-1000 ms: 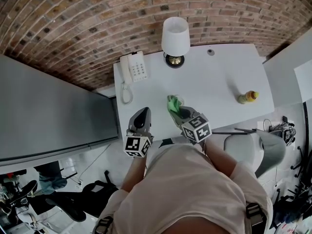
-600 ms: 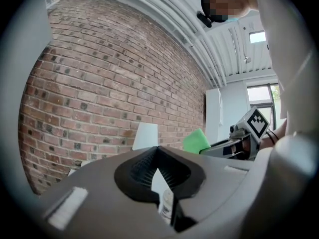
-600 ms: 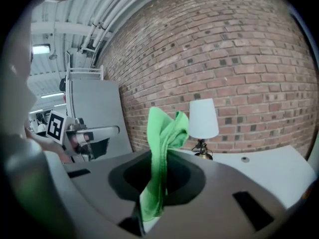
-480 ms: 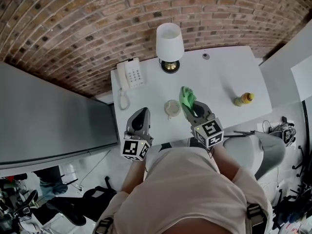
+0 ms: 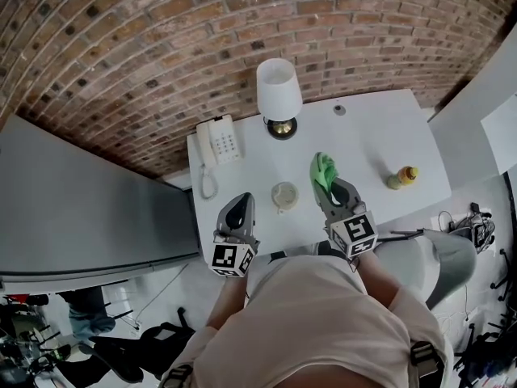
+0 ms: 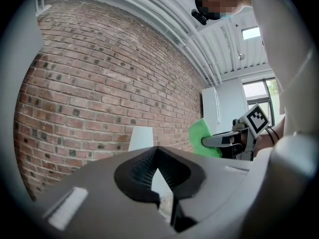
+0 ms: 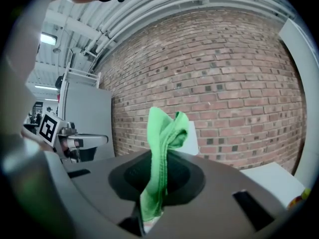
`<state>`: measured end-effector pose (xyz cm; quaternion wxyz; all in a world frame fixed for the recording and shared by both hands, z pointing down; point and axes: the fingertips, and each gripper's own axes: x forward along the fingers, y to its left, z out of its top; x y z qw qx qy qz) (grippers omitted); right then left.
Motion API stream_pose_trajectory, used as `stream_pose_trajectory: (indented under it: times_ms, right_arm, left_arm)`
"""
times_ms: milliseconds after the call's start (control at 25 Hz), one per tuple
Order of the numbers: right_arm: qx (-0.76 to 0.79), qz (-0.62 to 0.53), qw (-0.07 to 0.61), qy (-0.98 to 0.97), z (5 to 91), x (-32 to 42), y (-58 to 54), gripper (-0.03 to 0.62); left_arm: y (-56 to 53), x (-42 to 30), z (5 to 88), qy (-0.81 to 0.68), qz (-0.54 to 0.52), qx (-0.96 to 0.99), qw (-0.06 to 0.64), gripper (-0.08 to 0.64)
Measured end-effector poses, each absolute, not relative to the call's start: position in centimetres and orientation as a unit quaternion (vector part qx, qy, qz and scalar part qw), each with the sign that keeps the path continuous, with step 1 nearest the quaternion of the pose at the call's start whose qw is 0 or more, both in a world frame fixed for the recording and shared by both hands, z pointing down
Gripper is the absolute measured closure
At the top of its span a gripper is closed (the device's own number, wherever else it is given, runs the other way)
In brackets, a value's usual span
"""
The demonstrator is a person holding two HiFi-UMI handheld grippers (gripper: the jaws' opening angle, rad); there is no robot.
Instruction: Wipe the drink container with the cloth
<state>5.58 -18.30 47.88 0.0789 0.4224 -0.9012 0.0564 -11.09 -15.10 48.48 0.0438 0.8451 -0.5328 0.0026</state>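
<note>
A small round pale cup stands on the white table near its front edge. A yellow drink bottle stands farther right. My right gripper is shut on a green cloth and is held upright just right of the cup, not touching it. From the right gripper view the cloth sticks up out of the shut jaws of my right gripper. My left gripper hovers at the table's front edge, left of the cup, with its jaws shut on nothing.
A white lamp and a white telephone stand at the back of the table against the brick wall. A grey partition lies to the left. A grey chair sits at the right front.
My right gripper has carried the green cloth to the right, off the cup, which now shows fully. The left gripper has stayed about where it was.
</note>
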Motion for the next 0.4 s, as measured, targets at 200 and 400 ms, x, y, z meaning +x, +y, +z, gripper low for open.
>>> stream_pose_trajectory:
  times_ms: [200,400]
  right_arm:
    - [0.418,0.046,0.072,-0.904,47.42,5.88,-18.40,0.549]
    - [0.413,0.046,0.072,-0.907,47.27,6.22,-18.00,0.549]
  left_arm:
    - [-15.39,-10.81,48.36,-0.538,0.002,0.842,0.042,0.551]
    - [-15.16,-10.42,48.42,-0.540,0.005,0.841,0.042,0.551]
